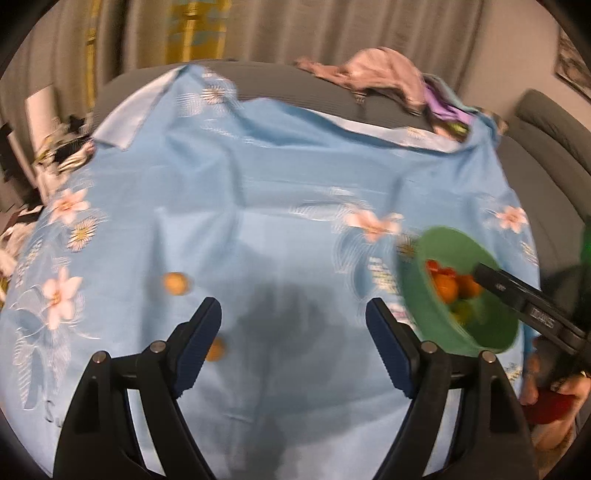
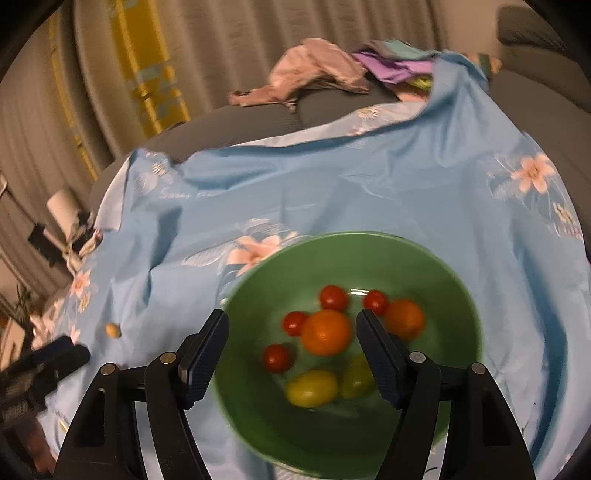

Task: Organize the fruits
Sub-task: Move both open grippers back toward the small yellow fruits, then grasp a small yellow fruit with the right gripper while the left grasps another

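A green bowl [image 2: 351,236] sits on the blue floral cloth [image 2: 332,184]. It holds two oranges [image 2: 327,332], several red cherry tomatoes [image 2: 333,298] and two yellow-green fruits [image 2: 312,387]. My right gripper [image 2: 291,325] hovers open over the bowl with nothing gripped. In the left wrist view the same bowl [image 1: 417,288] is at the right, with one of the right gripper's fingers [image 1: 509,291] above it. My left gripper [image 1: 293,314] stands open and empty over the cloth. Two small tan fruits lie on the cloth by its left finger, one further off [image 1: 176,283] and one close [image 1: 216,349].
A heap of pink and purple clothes [image 2: 317,74] lies at the back on the grey sofa [image 1: 546,122]. Curtains [image 1: 258,33] hang behind. A hand [image 1: 561,387] holds the right gripper at the lower right. Clutter [image 1: 62,147] sits off the cloth's left edge.
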`<state>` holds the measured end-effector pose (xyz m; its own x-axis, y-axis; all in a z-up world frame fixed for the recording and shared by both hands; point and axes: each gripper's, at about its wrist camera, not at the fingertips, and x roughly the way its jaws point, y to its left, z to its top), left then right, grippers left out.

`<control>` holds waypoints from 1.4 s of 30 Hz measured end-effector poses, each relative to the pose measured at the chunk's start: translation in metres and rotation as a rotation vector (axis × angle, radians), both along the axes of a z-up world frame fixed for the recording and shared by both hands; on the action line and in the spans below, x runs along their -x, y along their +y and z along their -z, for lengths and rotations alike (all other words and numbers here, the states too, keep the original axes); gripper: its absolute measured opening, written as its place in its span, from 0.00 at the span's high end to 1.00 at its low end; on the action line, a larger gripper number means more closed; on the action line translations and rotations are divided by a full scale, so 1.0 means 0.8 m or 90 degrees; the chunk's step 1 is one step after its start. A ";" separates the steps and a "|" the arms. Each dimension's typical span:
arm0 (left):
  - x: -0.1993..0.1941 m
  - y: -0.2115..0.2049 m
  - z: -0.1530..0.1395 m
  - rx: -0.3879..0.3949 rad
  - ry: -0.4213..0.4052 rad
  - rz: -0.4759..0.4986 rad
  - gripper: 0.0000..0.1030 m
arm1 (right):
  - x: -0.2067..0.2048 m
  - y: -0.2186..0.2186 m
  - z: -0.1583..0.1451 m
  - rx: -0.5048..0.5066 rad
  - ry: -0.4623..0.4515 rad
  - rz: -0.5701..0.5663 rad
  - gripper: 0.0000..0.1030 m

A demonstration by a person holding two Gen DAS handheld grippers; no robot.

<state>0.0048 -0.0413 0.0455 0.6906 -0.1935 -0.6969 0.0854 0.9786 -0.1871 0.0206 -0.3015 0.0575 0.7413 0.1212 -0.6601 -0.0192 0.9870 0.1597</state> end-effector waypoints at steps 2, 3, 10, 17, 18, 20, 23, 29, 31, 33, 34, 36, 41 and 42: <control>-0.003 0.027 0.009 0.023 0.010 -0.026 0.21 | 0.001 0.016 0.001 0.013 -0.001 -0.016 0.30; -0.007 0.038 0.015 0.040 0.022 -0.036 0.22 | 0.002 0.027 0.001 0.019 -0.003 -0.024 0.30; -0.043 0.082 0.044 0.099 0.090 -0.069 0.26 | 0.010 0.104 0.006 0.051 -0.029 -0.111 0.30; -0.059 0.116 0.062 0.157 0.130 -0.073 0.43 | -0.018 0.192 0.043 -0.036 0.082 -0.265 0.31; -0.062 0.120 0.064 0.167 0.136 -0.075 0.48 | -0.022 0.207 0.050 -0.036 0.096 -0.283 0.31; -0.065 0.126 0.065 0.177 0.141 -0.082 0.53 | -0.026 0.234 0.062 -0.029 0.114 -0.313 0.39; -0.068 0.136 0.063 0.188 0.134 -0.090 0.57 | -0.029 0.270 0.081 0.004 0.137 -0.347 0.45; -0.086 0.143 0.067 0.191 0.145 -0.096 0.57 | -0.040 0.304 0.105 0.051 0.162 -0.368 0.54; -0.093 0.141 0.069 0.184 0.150 -0.091 0.57 | -0.041 0.311 0.112 0.068 0.166 -0.372 0.58; -0.099 0.138 0.072 0.171 0.157 -0.089 0.57 | -0.041 0.313 0.118 0.077 0.169 -0.368 0.61; -0.102 0.137 0.076 0.160 0.166 -0.091 0.57 | -0.042 0.312 0.121 0.077 0.174 -0.367 0.67; -0.106 0.134 0.081 0.139 0.182 -0.088 0.58 | -0.041 0.307 0.119 0.082 0.168 -0.360 0.73; -0.119 0.130 0.089 0.138 0.197 -0.084 0.58 | -0.033 0.280 0.106 0.057 0.162 -0.344 0.73; -0.121 0.129 0.089 0.133 0.195 -0.086 0.58 | -0.030 0.272 0.103 0.057 0.160 -0.337 0.73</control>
<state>0.1015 0.0619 -0.0256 0.4862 -0.2747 -0.8296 -0.1323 0.9152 -0.3806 0.0449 -0.0841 -0.0249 0.4146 0.3683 -0.8321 -0.4854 0.8630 0.1402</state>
